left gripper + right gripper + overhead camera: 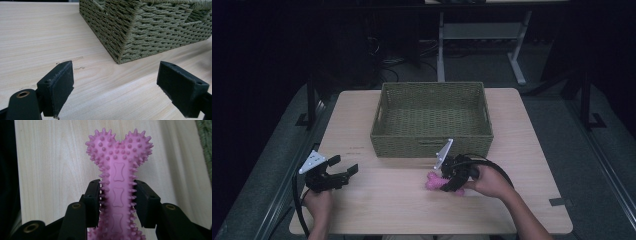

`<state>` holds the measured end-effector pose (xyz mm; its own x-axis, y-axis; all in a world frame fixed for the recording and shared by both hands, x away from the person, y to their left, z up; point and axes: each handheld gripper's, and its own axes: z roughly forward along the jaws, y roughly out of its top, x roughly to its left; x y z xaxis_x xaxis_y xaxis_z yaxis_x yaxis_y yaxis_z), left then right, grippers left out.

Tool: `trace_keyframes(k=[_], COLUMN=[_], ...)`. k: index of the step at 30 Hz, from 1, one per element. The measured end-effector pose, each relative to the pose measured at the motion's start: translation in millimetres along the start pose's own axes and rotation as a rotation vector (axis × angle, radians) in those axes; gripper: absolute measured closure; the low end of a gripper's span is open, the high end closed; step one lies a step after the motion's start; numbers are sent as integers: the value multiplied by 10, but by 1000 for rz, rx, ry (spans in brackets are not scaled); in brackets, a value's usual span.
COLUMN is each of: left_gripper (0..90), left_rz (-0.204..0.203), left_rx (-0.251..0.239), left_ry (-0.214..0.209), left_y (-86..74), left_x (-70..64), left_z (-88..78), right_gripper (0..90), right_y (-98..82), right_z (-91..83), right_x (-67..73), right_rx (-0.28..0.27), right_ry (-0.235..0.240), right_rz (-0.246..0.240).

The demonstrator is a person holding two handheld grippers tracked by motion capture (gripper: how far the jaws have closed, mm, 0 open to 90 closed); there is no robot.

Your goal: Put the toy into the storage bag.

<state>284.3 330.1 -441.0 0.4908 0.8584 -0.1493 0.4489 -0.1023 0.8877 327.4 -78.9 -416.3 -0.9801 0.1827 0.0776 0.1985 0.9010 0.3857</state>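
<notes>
Pink bone toy (pixel 118 185), on the table (pixel 387 205) just near of the basket (pixel 432 142): right gripper (pixel 117 202) clamps its shaft, long axis running out along the jaws; left gripper (pixel 116 87), gaping and empty, sits well left.

- My right gripper (pixel 451 181) covers most of the pink spiky bone toy (pixel 432 182) in the high view; just one end pokes out.
- In my right gripper view the toy's near end runs off the bottom edge.
- In my left gripper view the woven basket (pixel 150 27) is cut off by the top and right edges.
- The small dark marks on the table (pixel 377 200) near its left edge are too tiny to identify.
</notes>
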Motion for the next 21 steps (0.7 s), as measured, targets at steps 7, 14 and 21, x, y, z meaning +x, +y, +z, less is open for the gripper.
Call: trace_keyframes(k=[7, 14, 21], left_gripper=[136, 136, 136], left_rz=[-3, -1, 1], left_rx=[2, 6, 7], left_ry=[-2, -1, -3], left_y=[-2, -4, -4], left_x=[-2, 5, 3], left_z=[7, 9, 10], right_gripper=[582, 582, 582], right_y=[-34, -61, -31], right_z=[-158, -314, -487], right_x=[-57, -134, -203], right_rx=[-11, -38, -70], right_ry=[7, 11, 19], right_rz=[2, 13, 10])
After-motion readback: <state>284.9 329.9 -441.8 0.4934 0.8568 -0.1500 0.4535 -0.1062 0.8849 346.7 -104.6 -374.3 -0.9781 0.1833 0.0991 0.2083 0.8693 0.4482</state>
